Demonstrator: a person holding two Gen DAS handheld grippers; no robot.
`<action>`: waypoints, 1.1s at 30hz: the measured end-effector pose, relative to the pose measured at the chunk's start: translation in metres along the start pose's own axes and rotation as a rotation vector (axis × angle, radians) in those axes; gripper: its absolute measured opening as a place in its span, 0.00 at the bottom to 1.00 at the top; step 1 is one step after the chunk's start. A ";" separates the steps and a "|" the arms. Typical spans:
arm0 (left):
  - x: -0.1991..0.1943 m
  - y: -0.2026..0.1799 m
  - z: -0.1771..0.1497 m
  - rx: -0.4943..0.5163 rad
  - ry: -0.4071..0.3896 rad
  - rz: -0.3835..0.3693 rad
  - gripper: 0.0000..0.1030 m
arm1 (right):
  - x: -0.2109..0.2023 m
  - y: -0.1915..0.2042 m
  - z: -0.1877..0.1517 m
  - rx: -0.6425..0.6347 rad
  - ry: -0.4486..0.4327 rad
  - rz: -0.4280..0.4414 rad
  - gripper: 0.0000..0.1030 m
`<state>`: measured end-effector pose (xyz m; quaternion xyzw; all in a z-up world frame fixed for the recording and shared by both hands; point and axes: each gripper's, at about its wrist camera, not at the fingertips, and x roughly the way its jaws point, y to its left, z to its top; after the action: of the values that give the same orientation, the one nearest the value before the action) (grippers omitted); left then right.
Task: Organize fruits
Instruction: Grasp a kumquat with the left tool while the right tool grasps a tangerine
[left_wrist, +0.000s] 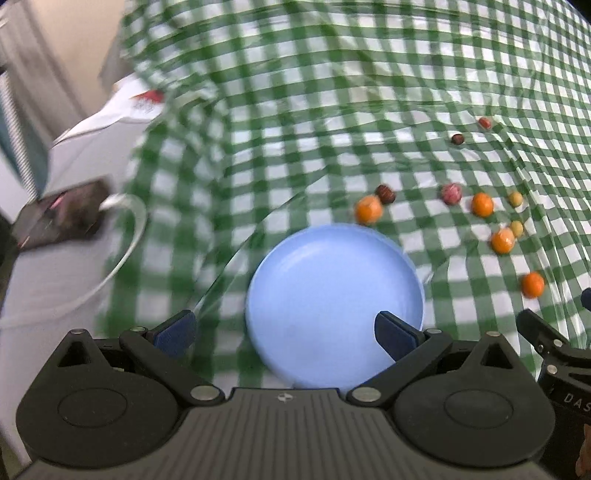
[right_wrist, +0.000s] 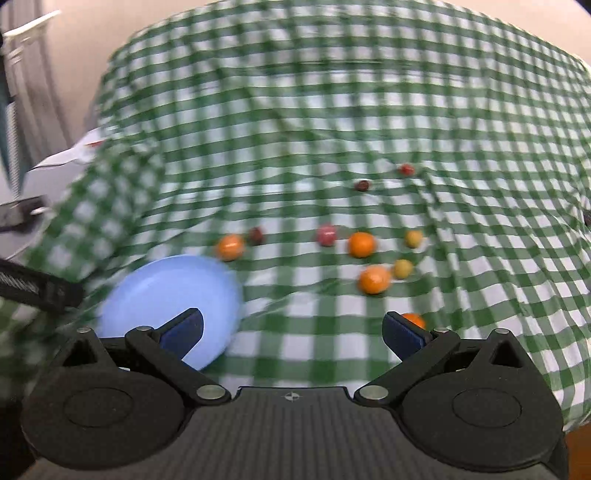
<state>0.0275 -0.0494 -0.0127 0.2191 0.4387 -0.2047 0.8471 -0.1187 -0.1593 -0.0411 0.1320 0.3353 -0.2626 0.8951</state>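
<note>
A light blue plate (left_wrist: 332, 288) lies empty on the green checked cloth; it also shows in the right wrist view (right_wrist: 166, 291) at lower left. Several small fruits lie scattered on the cloth beyond it: orange ones (left_wrist: 368, 209) (right_wrist: 361, 244), dark red ones (left_wrist: 385, 193) (right_wrist: 255, 235), a pink one (left_wrist: 451, 193) (right_wrist: 326, 235) and small yellow ones (left_wrist: 515, 198) (right_wrist: 413, 238). My left gripper (left_wrist: 284, 332) is open and empty just above the plate's near side. My right gripper (right_wrist: 293, 330) is open and empty, with one orange fruit (right_wrist: 414, 319) behind its right fingertip.
The green checked cloth (left_wrist: 295, 129) covers the table and is wrinkled. At the left edge, off the cloth, a dark phone (left_wrist: 62, 214) with a white cable (left_wrist: 125, 236) lies on a white surface. The right gripper's body (left_wrist: 554, 354) shows at the left wrist view's right edge.
</note>
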 end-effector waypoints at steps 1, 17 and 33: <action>0.010 -0.005 0.010 0.009 -0.003 -0.010 1.00 | 0.012 -0.008 0.000 0.003 0.011 -0.021 0.94; 0.187 -0.085 0.113 0.171 0.105 -0.109 0.87 | 0.168 -0.055 0.004 0.131 0.155 -0.123 0.78; 0.098 -0.033 0.084 0.068 0.031 -0.186 0.39 | 0.086 -0.049 0.019 0.029 0.054 -0.057 0.38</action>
<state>0.1166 -0.1381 -0.0573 0.2092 0.4629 -0.2936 0.8098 -0.0817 -0.2406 -0.0873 0.1425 0.3591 -0.2891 0.8759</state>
